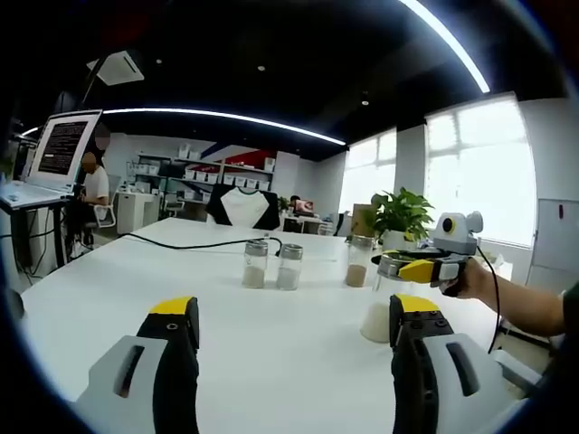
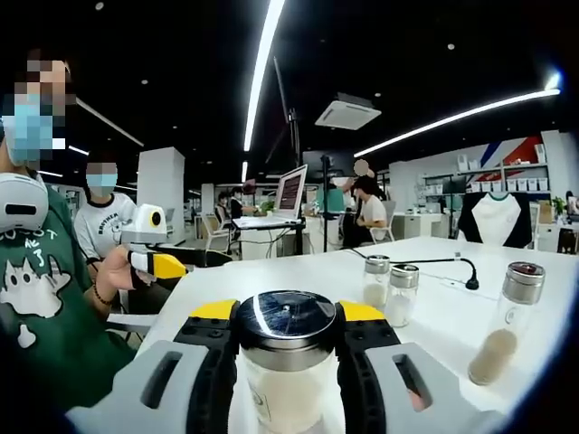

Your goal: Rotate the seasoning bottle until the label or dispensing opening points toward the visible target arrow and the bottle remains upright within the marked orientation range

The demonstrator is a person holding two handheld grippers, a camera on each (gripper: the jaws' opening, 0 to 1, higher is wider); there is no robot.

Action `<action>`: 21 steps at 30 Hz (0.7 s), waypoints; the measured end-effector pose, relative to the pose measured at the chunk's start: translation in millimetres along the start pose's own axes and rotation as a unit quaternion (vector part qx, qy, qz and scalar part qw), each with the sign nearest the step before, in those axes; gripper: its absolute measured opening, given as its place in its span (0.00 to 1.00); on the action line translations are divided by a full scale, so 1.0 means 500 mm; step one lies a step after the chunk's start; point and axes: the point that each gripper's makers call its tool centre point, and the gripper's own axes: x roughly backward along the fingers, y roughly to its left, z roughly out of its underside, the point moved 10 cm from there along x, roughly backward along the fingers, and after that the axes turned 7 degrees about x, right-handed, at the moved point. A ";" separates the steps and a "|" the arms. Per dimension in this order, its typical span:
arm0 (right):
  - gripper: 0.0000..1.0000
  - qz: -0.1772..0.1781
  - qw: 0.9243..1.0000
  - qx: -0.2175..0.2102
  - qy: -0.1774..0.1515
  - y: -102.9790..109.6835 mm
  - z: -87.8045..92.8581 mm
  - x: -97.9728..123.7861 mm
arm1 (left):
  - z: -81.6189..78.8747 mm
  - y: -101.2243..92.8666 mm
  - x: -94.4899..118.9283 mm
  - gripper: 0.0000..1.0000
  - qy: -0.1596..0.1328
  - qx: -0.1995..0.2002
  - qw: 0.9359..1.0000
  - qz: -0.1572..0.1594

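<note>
Right gripper (image 2: pixel 288 336) clenched on the seasoning bottle (image 2: pixel 287 362) at its cap level, upright near the table (image 1: pixel 271 344) edge, likely gripped high for twisting it about its axis; left gripper (image 1: pixel 294 348) jaws spread, holding nothing, standing off.

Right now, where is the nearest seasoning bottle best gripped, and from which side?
By the metal cap, side-on, as the right gripper has it: a jaw on each flank of the round cap, the bottle upright on the table. Round shape suits turning about its axis. The left gripper is open and free.
</note>
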 end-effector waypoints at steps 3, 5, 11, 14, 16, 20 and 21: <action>0.40 0.009 1.000 0.000 -0.001 0.003 0.000 0.000 | 0.001 -0.003 0.000 0.92 0.003 -0.006 1.000 0.002; 0.40 0.014 1.000 0.002 0.004 0.005 -0.002 -0.001 | 0.001 -0.007 -0.001 0.92 0.004 -0.008 1.000 0.005; 0.40 0.031 0.999 0.002 0.020 0.009 -0.006 -0.002 | 0.004 -0.009 -0.003 0.92 0.006 -0.004 1.000 0.005; 0.40 0.039 0.999 0.000 0.022 0.008 -0.006 -0.001 | 0.003 -0.008 -0.002 0.92 0.004 -0.002 1.000 0.004; 0.40 0.043 0.999 0.000 0.022 0.009 -0.006 -0.002 | 0.002 -0.007 -0.001 0.92 0.002 -0.003 1.000 0.003; 0.40 0.061 0.998 -0.001 0.025 0.012 -0.006 -0.002 | 0.001 -0.007 -0.001 0.92 0.002 -0.003 1.000 0.002; 0.40 0.068 0.997 0.000 0.027 0.013 -0.007 -0.002 | 0.002 -0.007 -0.001 0.92 0.003 -0.004 1.000 0.003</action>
